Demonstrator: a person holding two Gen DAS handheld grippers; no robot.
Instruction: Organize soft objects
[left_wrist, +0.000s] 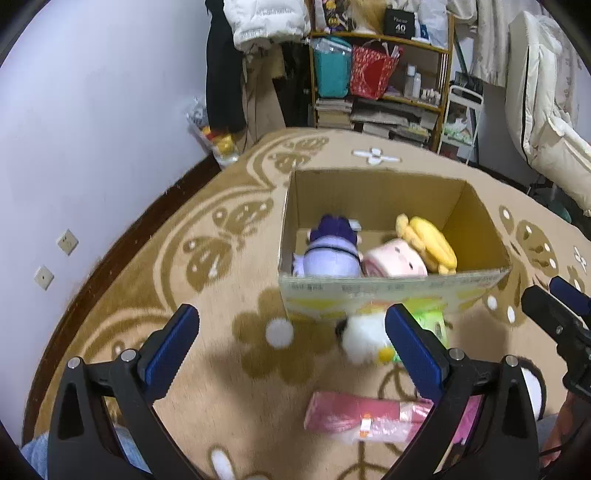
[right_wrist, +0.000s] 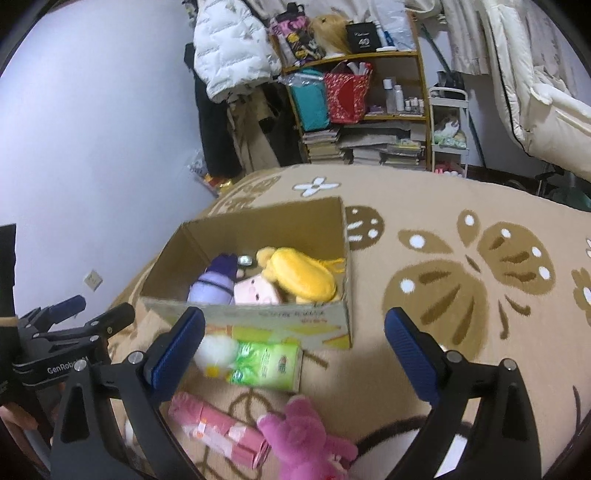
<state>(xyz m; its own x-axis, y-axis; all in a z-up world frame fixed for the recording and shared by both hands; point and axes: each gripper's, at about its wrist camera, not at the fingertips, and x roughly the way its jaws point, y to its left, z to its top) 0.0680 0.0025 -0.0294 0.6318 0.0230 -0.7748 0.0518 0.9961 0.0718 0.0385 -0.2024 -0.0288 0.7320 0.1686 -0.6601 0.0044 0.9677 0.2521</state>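
Patterned tan rug (right_wrist: 424, 369); cluttered wooden shelf (right_wrist: 369, 110) against the wall beside a white puffer jacket (right_wrist: 229, 51)

Even indoor light, moderately bright. Fisheye is bending the edges, black vignette showing in corners. Soft shadows are falling on the carpet (left_wrist: 229, 369). White plush (left_wrist: 364, 339) is blurring slightly.

blanket (right_wrist: 461, 369); on it: cardboard box (right_wrist: 258, 317) | tissue pack (right_wrist: 266, 363) | pink roll (right_wrist: 218, 428) | pink plush (right_wrist: 306, 439) | white plush (right_wrist: 216, 350)
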